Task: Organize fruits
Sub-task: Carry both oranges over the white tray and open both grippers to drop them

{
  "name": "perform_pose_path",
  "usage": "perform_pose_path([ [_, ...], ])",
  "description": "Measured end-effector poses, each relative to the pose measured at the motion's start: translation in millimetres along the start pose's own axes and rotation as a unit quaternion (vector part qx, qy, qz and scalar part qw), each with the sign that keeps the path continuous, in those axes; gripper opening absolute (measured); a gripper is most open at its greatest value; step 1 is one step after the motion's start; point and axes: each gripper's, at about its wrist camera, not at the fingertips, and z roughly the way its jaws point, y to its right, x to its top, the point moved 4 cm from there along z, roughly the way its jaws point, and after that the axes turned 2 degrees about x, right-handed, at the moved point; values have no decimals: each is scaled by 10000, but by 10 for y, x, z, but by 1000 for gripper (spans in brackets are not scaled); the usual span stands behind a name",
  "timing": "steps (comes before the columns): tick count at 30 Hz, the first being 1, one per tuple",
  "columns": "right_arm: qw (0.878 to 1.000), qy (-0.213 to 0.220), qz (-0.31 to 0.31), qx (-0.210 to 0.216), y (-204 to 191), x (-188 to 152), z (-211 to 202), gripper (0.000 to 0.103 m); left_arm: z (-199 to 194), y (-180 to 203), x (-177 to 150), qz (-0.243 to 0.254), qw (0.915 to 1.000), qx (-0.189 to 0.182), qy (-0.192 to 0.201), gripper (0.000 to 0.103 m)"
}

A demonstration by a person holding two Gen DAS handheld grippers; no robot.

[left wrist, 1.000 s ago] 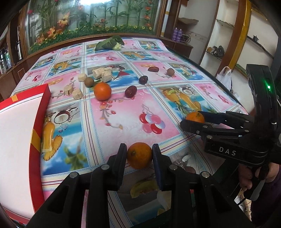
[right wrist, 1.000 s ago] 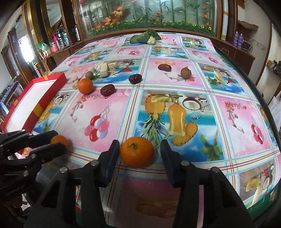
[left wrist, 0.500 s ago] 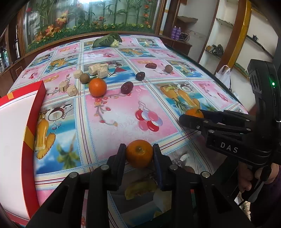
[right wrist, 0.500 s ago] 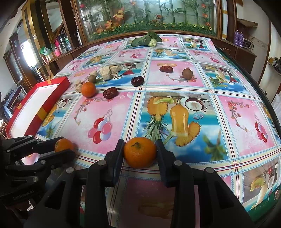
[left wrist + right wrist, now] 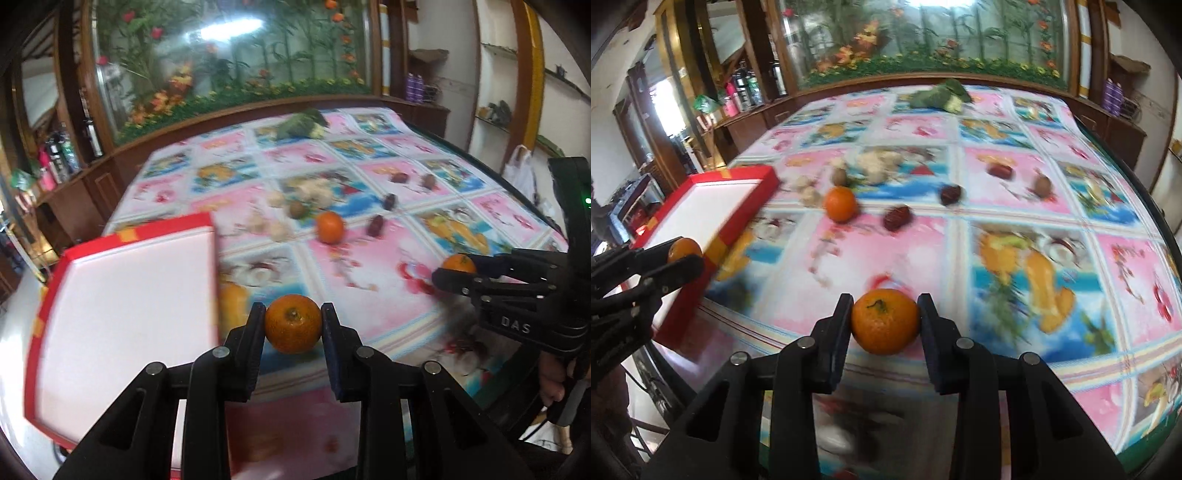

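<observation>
Oranges sit clamped in both tools: the left tool (image 5: 293, 325) grips one orange (image 5: 293, 323) at lower centre, beside the red tray (image 5: 125, 306) at left. The right tool (image 5: 885, 321) pinches another orange (image 5: 885, 321) at lower centre, above the patterned desk (image 5: 1052, 206); a third orange (image 5: 841, 204) lies loose at upper left.

Place: a home living or dining room
Signs: wooden cabinets (image 5: 746, 122), flower-painted glass panel (image 5: 923, 33), wall shelves (image 5: 517, 122), fruit-print cloth (image 5: 1015, 236) on bench

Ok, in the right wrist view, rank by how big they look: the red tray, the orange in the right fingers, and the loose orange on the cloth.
1. Red tray
2. Held orange, enlarged by nearness to the camera
3. Loose orange; the two may really be alike.
</observation>
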Motion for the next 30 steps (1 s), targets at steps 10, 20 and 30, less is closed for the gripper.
perform_pose_path([
  [10,9913,-94,-825,1024,-1381,368,352,38,-135,-1196,-206,-541,9928,1064,-103,29],
  [20,9818,-573,-1255,1302,-2159,177,789,38,23,-1618,-519,-853,9849,1407,-530,30],
  [30,9792,-517,-1697,985,-2227,128,844,39,146,-1738,-621,-997,9769,1728,-770,33],
])
